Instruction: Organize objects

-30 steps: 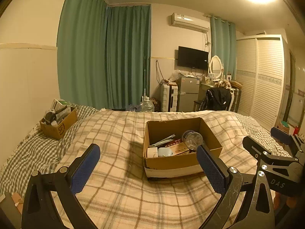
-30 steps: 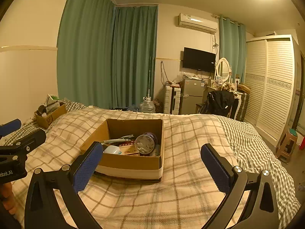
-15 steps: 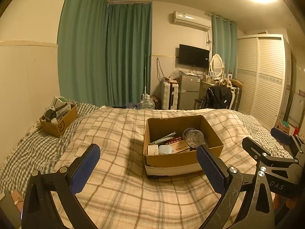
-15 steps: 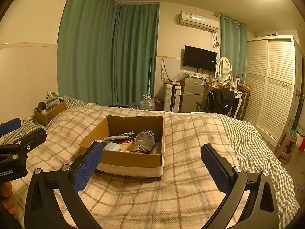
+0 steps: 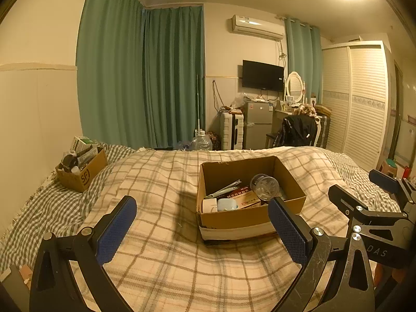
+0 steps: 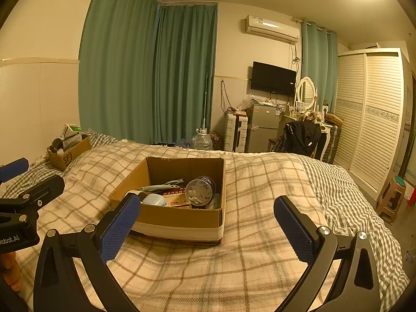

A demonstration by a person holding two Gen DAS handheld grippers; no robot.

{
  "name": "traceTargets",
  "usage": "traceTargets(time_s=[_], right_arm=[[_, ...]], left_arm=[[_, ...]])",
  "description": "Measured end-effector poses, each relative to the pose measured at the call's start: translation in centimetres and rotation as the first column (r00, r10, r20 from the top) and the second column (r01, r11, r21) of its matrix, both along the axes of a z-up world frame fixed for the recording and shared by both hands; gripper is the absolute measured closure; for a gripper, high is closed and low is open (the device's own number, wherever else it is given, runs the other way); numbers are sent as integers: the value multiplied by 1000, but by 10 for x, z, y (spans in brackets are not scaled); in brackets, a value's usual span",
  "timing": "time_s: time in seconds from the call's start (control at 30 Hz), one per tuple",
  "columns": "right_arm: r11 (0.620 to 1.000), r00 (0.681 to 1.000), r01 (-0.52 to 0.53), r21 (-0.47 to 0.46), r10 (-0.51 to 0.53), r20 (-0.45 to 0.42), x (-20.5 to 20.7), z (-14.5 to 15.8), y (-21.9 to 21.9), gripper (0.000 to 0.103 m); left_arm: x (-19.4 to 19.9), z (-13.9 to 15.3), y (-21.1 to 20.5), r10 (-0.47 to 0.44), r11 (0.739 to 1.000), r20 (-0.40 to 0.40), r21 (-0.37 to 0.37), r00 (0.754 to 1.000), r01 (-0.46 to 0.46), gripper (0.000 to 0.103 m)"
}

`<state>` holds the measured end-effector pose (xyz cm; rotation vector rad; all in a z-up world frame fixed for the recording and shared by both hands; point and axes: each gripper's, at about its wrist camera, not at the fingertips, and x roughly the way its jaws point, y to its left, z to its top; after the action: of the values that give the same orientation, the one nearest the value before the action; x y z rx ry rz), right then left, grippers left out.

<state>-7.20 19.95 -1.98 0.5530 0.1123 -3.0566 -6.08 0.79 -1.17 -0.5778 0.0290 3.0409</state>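
An open cardboard box (image 5: 234, 218) (image 6: 182, 221) sits on the plaid bedspread in the middle of the bed. It holds a clear round jar of cotton swabs (image 5: 264, 184) (image 6: 200, 187), a red-and-white flat packet (image 5: 241, 197), a pale blue case (image 5: 226, 204) (image 6: 153, 199) and a pen-like tool (image 5: 223, 188). My left gripper (image 5: 202, 223) is open and empty, short of the box. My right gripper (image 6: 208, 221) is open and empty, also short of the box. Each gripper shows at the edge of the other's view.
A smaller cardboard box (image 5: 83, 174) full of items stands at the far left of the bed by the wall. Beyond the bed are green curtains, a water jug (image 5: 201, 141), a small fridge (image 5: 257, 124), a chair with a black jacket (image 5: 299, 130) and a white wardrobe (image 5: 358, 98).
Both views have shifted slightly; the box now sits a little lower and nearer in each. Both grippers stay open and empty.
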Motion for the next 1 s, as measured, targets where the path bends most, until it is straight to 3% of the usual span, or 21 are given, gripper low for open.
traceTargets(time_s=[1.0], right_arm=[[1000,1000,2,0,-2,7,0,-7,-1,0]], left_arm=[[3,-2,1,5,1000,-5,-20,1000,-5,0]])
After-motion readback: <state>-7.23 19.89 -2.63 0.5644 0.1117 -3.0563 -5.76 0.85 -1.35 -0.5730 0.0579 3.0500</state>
